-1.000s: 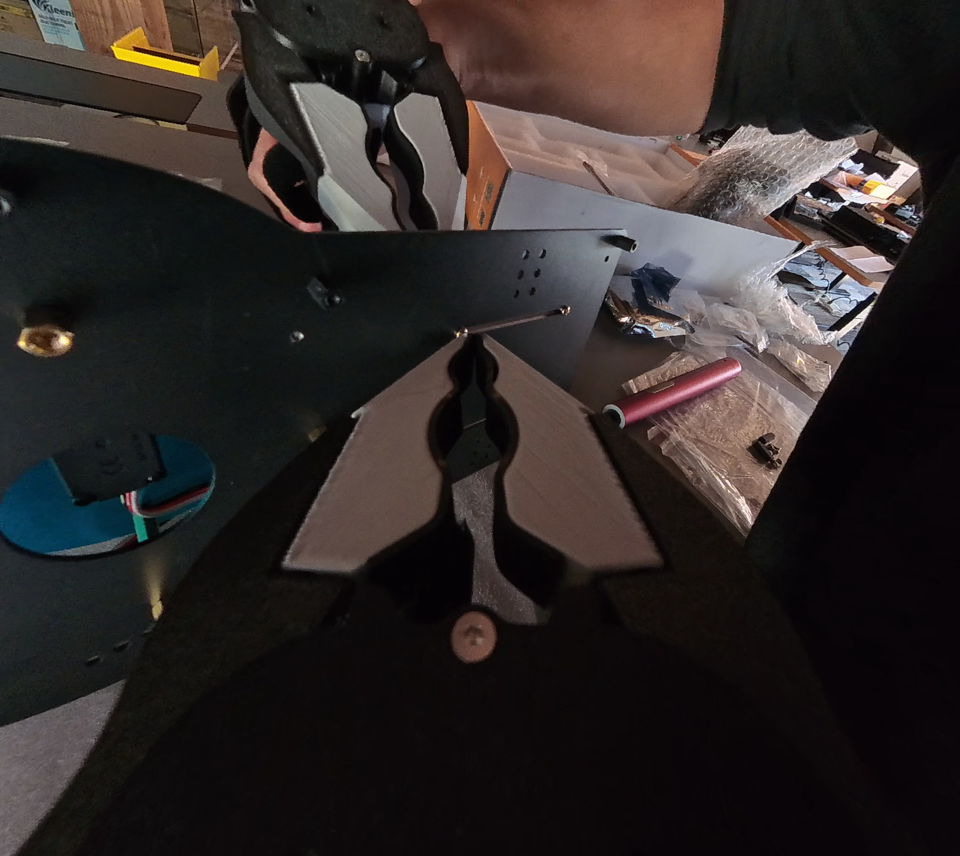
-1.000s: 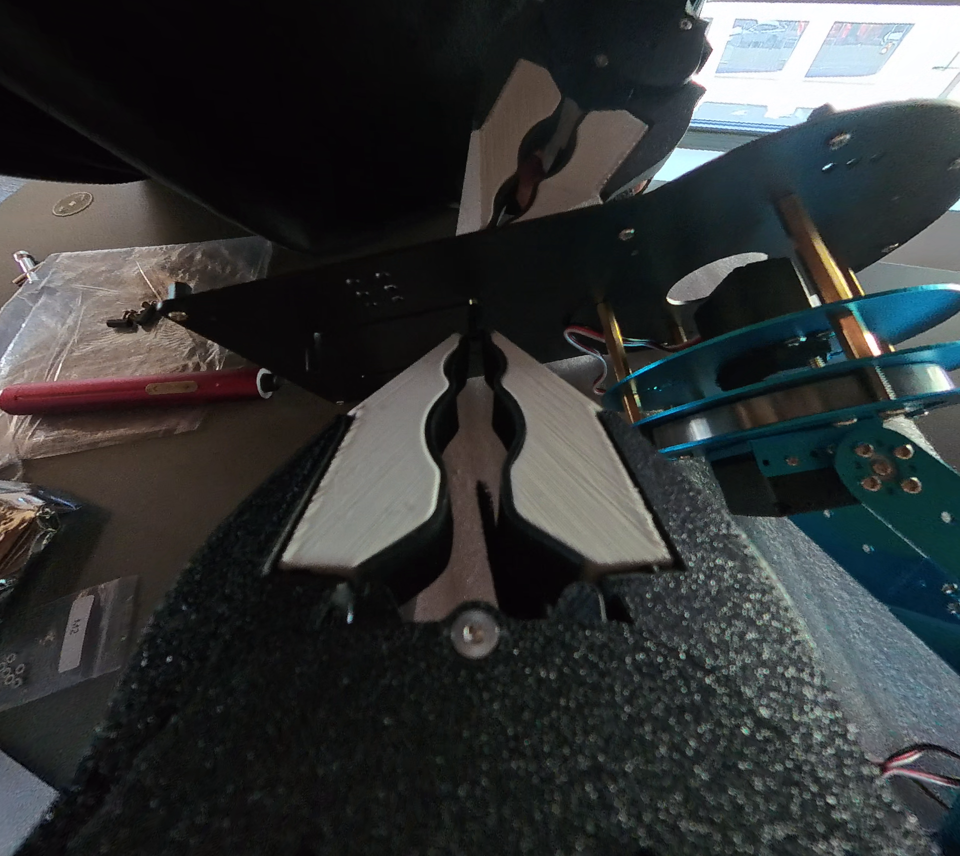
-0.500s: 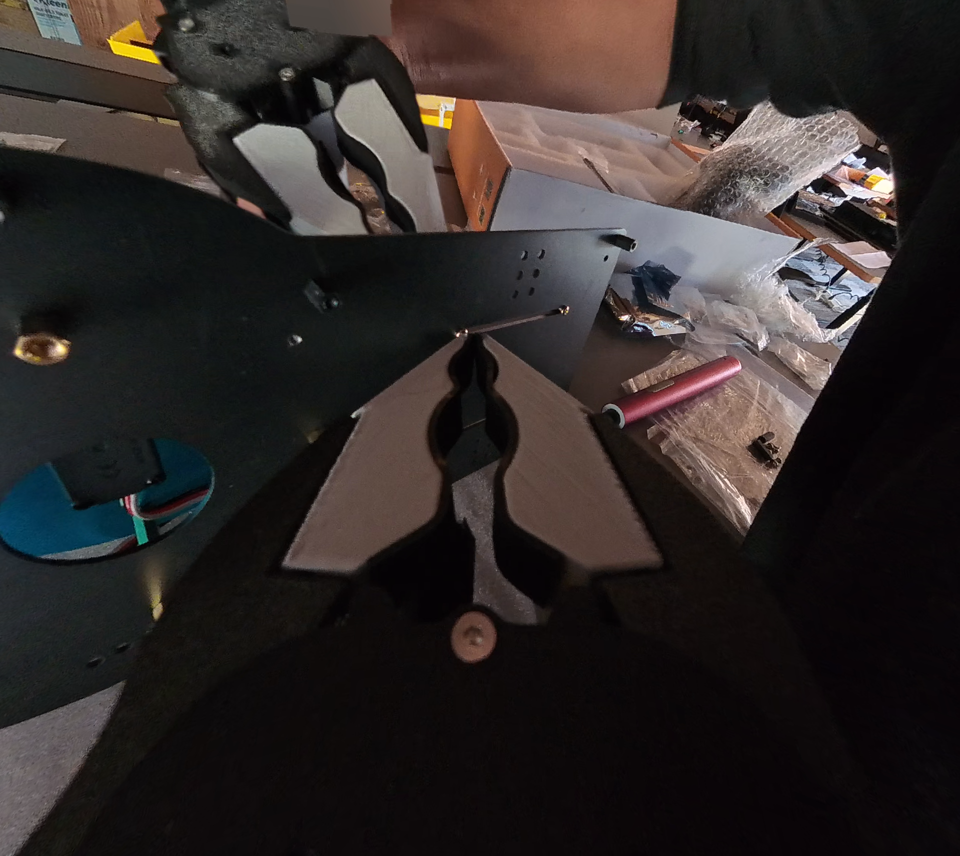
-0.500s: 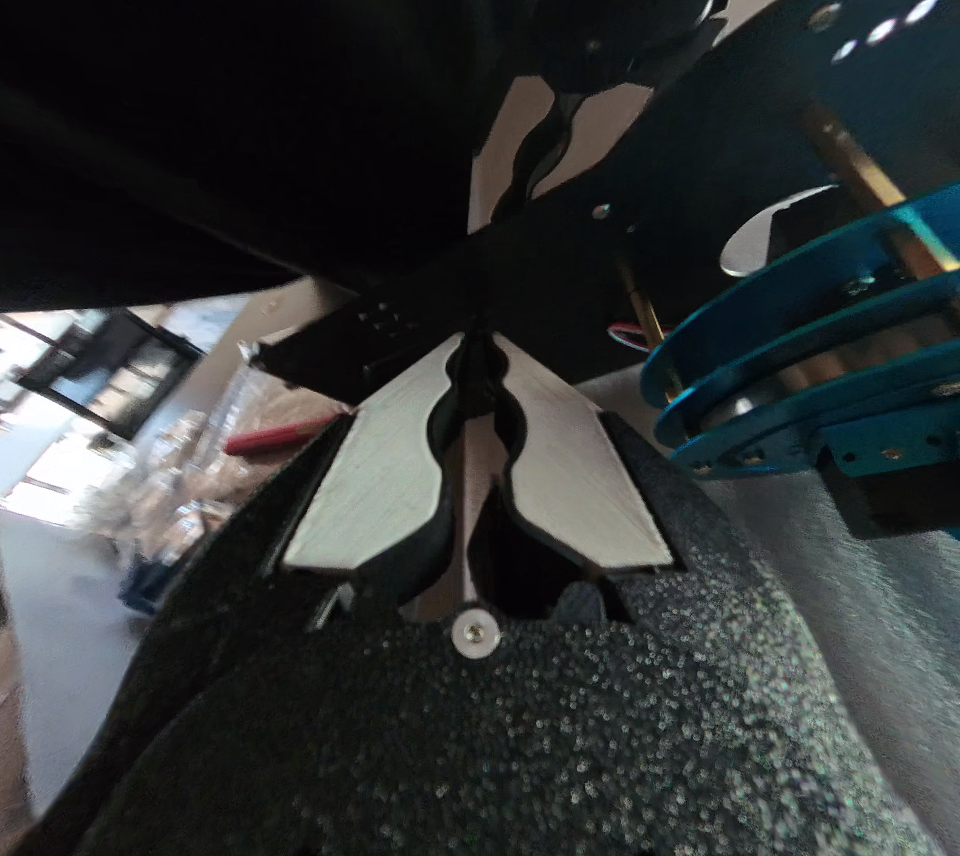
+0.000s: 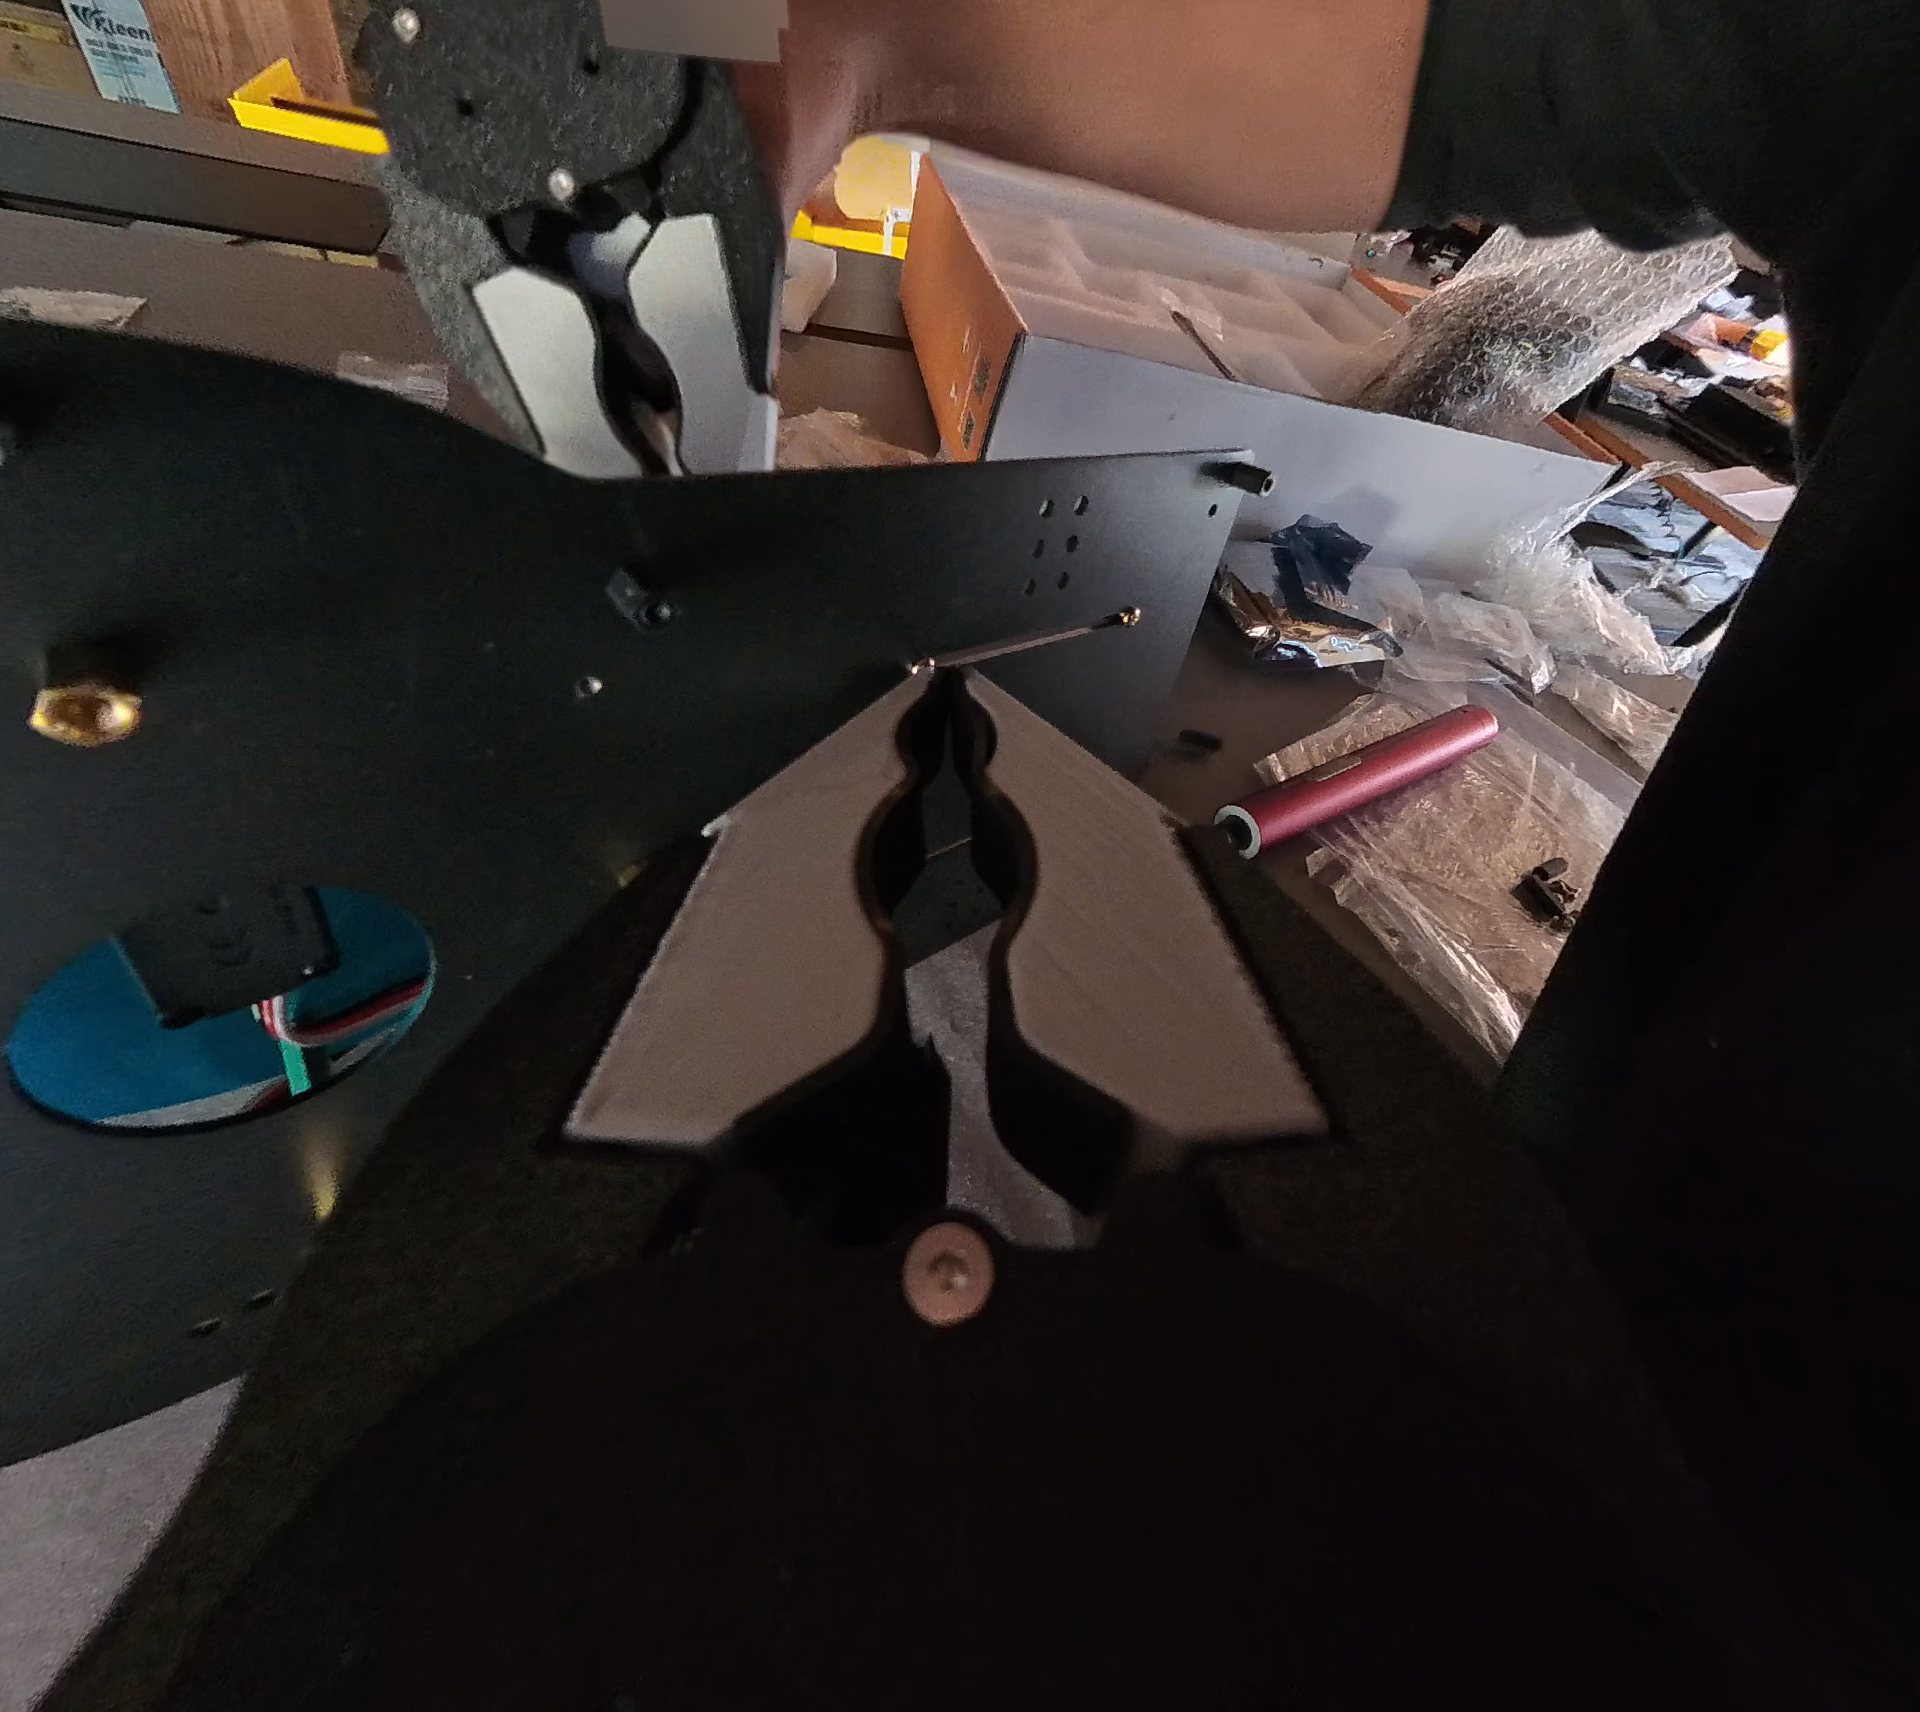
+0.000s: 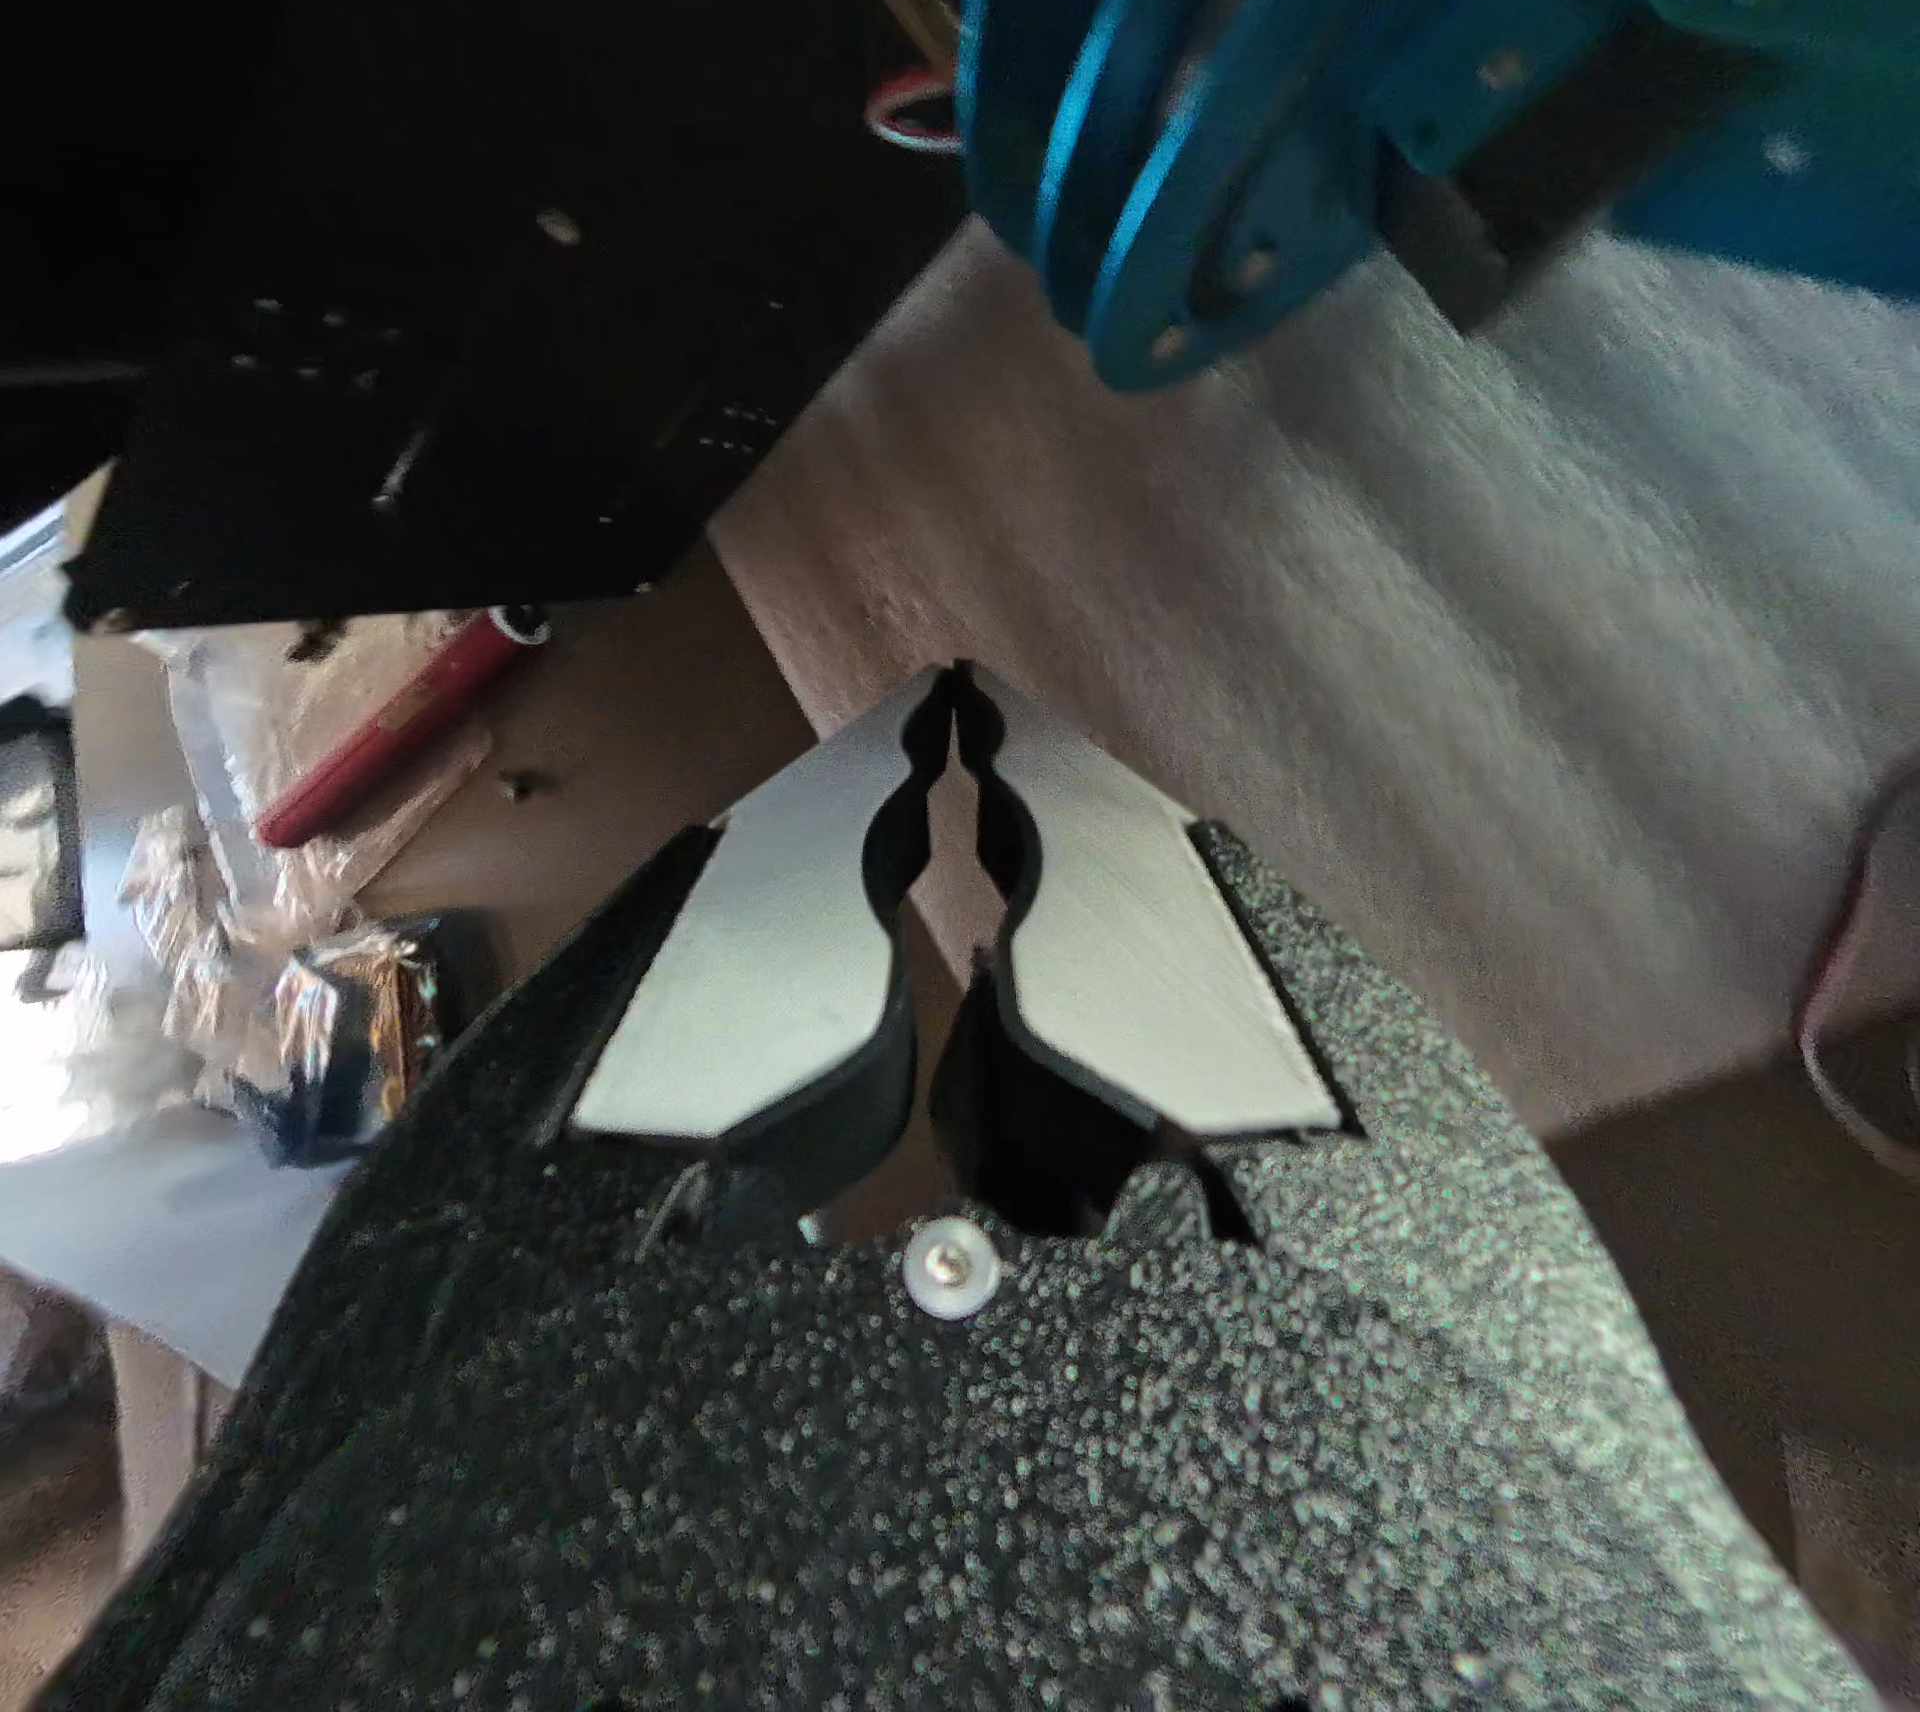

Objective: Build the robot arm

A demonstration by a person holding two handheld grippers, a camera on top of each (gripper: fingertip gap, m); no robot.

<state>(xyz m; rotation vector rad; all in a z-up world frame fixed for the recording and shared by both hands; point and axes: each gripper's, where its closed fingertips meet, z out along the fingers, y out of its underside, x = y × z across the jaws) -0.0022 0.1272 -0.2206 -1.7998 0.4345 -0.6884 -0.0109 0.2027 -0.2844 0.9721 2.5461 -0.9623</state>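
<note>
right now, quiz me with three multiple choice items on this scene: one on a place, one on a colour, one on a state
1. The red tube lies: A on clear plastic wrap; B inside a drawer; C in a gripper.
2. The discs mounted on the black plate are: A yellow; B blue; C green.
3. The right gripper is: A wide open; B shut on the tube; C shut and empty.

Key: 1 A, the tube rests on the wrap beside the plate. 2 B, the right wrist view shows blue metal. 3 C, its fingertips meet with nothing between them.
</note>
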